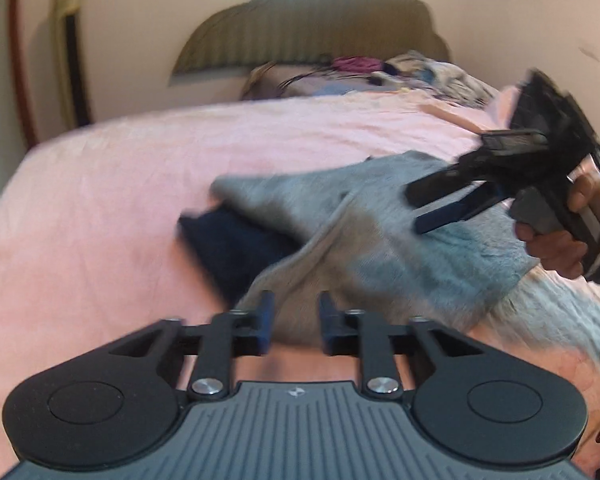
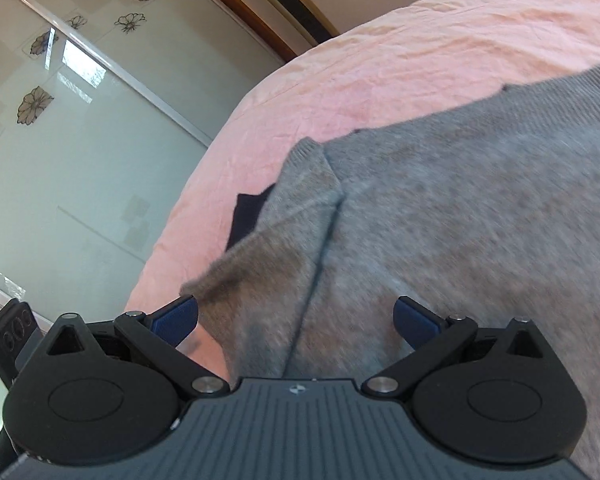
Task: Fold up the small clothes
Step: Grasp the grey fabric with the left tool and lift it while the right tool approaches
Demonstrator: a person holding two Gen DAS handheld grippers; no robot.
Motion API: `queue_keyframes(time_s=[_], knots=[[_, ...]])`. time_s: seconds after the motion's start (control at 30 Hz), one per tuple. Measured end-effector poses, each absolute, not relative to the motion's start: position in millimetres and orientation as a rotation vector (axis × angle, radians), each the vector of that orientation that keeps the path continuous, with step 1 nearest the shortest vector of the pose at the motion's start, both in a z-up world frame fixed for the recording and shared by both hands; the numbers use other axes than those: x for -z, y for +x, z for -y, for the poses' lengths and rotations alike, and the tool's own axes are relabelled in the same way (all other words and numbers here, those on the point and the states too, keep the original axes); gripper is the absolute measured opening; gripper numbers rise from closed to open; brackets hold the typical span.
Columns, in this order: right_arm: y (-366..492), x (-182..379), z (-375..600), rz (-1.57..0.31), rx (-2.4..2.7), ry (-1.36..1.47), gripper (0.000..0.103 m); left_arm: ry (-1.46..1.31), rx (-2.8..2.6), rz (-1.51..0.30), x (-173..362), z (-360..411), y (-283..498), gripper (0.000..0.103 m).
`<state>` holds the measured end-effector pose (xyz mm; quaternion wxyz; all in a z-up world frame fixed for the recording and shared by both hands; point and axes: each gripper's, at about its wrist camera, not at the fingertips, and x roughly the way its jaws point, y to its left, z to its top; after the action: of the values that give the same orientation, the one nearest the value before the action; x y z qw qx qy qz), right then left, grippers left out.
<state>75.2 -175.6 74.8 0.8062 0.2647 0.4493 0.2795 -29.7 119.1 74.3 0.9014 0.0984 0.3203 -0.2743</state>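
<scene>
**A:** Grey sweater (image 2: 440, 208) lies half-folded near the bed (image 2: 400, 52) edge, over a dark garment (image 2: 246, 216).

**B:** Left tool (image 1: 296, 314) and right tool (image 2: 296, 320): both spread, pinching nothing. The loose sleeve could flop open; a grab might snag the dark garment.

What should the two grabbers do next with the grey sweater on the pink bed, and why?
Probably the left gripper should close its fingers on the loose sleeve edge just in front of it and lay it flat over the grey sweater. Both grippers are open and hold nothing, and that flap sticks up crooked, with a dark cloth peeking from under it on the pink bed.
</scene>
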Motion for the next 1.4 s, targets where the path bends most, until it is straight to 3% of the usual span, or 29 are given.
queue_keyframes(time_s=[0.07, 0.13, 0.17, 0.27, 0.3, 0.47, 0.5, 0.57, 0.87, 1.07, 1.17, 1.23, 1.3, 1.33, 1.4], knots=[[80, -77, 174, -0.952, -0.578, 0.587, 0.103, 0.303, 0.593, -0.593, -77, -97, -24, 0.1], [78, -79, 176, -0.938, -0.57, 0.603, 0.103, 0.381, 0.639, -0.552, -75, -78, -15, 0.097], [75, -80, 177, -0.935, -0.57, 0.606, 0.103, 0.403, 0.659, -0.57, -73, -70, -8, 0.094], [64, -80, 181, -0.938, -0.561, 0.591, 0.103, 0.416, 0.681, -0.646, -61, -56, 16, 0.055], [61, -81, 183, -0.937, -0.551, 0.579, 0.103, 0.404, 0.672, -0.679, -57, -55, 26, 0.047], [53, -76, 200, -0.936, -0.506, 0.601, 0.103, 0.324, 0.661, -0.771, -42, -61, 56, 0.046], [52, -75, 201, -0.936, -0.5, 0.606, 0.103, 0.317, 0.668, -0.77, -42, -62, 56, 0.027], [52, -72, 202, -0.94, -0.498, 0.609, 0.103, 0.281, 0.701, -0.791, -44, -65, 54, 0.005], [49, -73, 201, -0.935, -0.516, 0.606, 0.103, 0.081, 0.813, -0.75, -77, -145, -24, 0.003], [54, -70, 201, -0.947, -0.534, 0.608, 0.103, 0.012, 0.637, -0.937, -34, -201, -81, 0.004], [67, -71, 180, -0.958, -0.584, 0.624, 0.103, -0.198, 0.515, -0.937, -22, -214, -93, 0.012], [74, -72, 157, -0.972, -0.655, 0.63, 0.103, -0.417, 0.411, -0.872, -18, -218, -98, 0.028], [81, -62, 131, -1.034, -0.732, 0.627, 0.103, -0.682, 0.318, -0.807, -10, -217, -100, 0.077], [85, -54, 120, -1.085, -0.751, 0.618, 0.103, -0.797, 0.278, -0.781, -4, -214, -103, 0.082], [83, -52, 112, -1.08, -0.75, 0.606, 0.103, -0.935, 0.268, -0.765, 1, -201, -99, 0.083]])
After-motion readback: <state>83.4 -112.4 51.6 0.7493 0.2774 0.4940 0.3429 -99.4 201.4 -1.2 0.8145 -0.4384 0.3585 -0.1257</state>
